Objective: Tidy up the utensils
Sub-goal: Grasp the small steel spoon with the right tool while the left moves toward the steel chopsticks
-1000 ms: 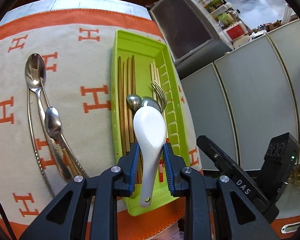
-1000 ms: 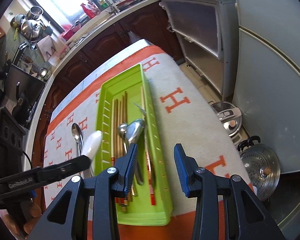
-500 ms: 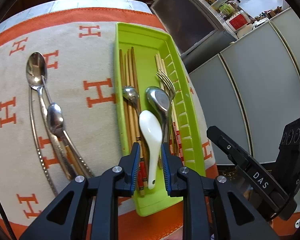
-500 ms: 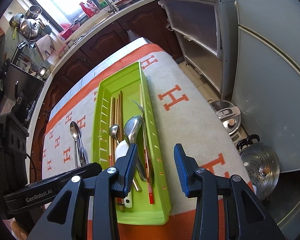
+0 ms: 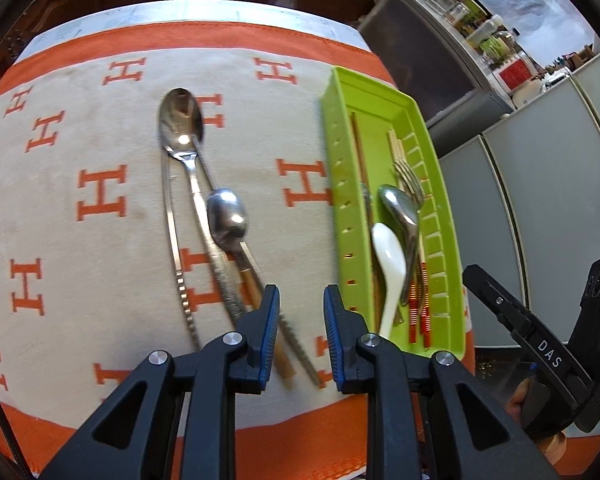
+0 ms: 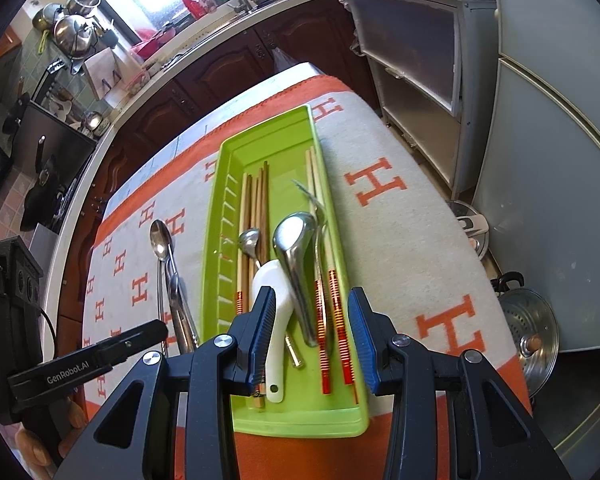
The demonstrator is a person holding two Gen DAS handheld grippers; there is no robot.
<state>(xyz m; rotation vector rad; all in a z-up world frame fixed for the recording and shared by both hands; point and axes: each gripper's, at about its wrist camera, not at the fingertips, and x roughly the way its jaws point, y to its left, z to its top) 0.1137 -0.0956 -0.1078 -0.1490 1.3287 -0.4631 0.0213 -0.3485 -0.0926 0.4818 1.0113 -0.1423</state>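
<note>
Green utensil tray (image 6: 288, 424) is lying on the orange-bordered tablecloth (image 5: 80, 128), holding a white ceramic spoon (image 6: 274, 300), a steel ladle-spoon (image 6: 296, 248), chopsticks (image 6: 256, 200) and what is probably a fork (image 5: 410, 178). Left gripper (image 5: 301, 334) is hovering open and empty beside loose steel spoons (image 5: 204, 184). Right gripper (image 6: 308, 336) is hanging open over the tray.
</note>
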